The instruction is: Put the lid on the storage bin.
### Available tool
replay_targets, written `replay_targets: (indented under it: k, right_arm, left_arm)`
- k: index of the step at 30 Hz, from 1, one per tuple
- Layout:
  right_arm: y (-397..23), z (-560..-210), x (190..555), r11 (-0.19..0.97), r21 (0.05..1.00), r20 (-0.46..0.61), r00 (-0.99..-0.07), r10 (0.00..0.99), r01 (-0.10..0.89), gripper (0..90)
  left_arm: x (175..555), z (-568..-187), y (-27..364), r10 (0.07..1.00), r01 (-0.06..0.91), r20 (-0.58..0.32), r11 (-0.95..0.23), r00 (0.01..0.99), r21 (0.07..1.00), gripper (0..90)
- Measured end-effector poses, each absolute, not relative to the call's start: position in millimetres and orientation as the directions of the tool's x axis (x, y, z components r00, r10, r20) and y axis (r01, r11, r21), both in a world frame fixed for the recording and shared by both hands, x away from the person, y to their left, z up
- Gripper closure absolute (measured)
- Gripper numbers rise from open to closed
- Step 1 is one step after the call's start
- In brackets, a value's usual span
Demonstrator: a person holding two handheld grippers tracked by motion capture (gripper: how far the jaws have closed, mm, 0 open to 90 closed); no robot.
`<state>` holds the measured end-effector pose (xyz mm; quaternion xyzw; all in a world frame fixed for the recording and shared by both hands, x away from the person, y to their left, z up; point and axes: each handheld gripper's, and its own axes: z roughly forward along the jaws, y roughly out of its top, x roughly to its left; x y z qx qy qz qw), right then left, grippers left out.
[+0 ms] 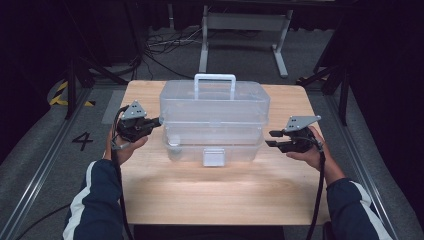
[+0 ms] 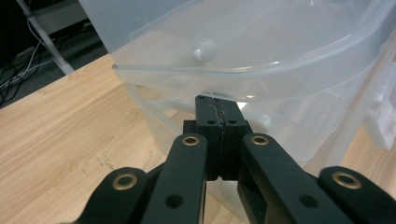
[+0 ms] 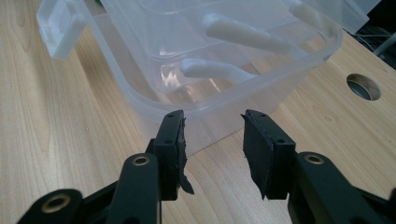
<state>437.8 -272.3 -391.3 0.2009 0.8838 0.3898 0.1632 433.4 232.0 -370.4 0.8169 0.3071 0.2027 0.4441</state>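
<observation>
A clear plastic tiered box (image 1: 214, 120) with a white handle (image 1: 214, 80) stands mid-table, its front latch (image 1: 214, 156) facing me. My left gripper (image 1: 159, 121) is shut at the box's left side. Its joined tips (image 2: 216, 105) sit just under the rim of the upper tier (image 2: 261, 51), and I see nothing between the pads. My right gripper (image 1: 271, 138) hovers beside the box's right end, open. In the right gripper view its gap (image 3: 212, 119) faces the lower tier's corner (image 3: 224, 93) without touching it. White plastic arms show through the wall.
The wooden table (image 1: 210, 195) has bare room in front of the box and a round hole (image 3: 363, 86) near its right side. Beyond the far edge stand a white frame (image 1: 245, 30) and floor cables. A floor mark "4" (image 1: 82, 141) lies to the left.
</observation>
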Motion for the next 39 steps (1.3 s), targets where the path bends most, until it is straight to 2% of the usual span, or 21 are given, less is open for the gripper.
replay_targets:
  k: [21, 34, 37, 39]
  right_arm:
    - [-275, -398, 441, 0.603, 0.755, -0.125, -0.846, 0.519, 0.259, 54.0]
    - [-272, -401, 440, 0.614, 0.747, -0.135, -0.846, 0.515, 0.254, 52.3]
    - [-272, -402, 440, 0.614, 0.747, -0.134, -0.847, 0.514, 0.255, 52.3]
    - [-272, -403, 440, 0.617, 0.744, -0.135, -0.847, 0.515, 0.256, 52.3]
  left_arm:
    - [436, -378, 233, 0.673, 0.337, 0.052, -0.435, 0.738, 0.835, 89.9]
    - [436, -396, 230, 0.663, 0.389, 0.106, -0.553, 0.741, 0.737, 90.0]
    - [436, -396, 235, 0.671, 0.389, 0.064, -0.502, 0.739, 0.773, 90.0]
    - [436, -396, 234, 0.67, 0.39, 0.076, -0.517, 0.739, 0.762, 90.0]
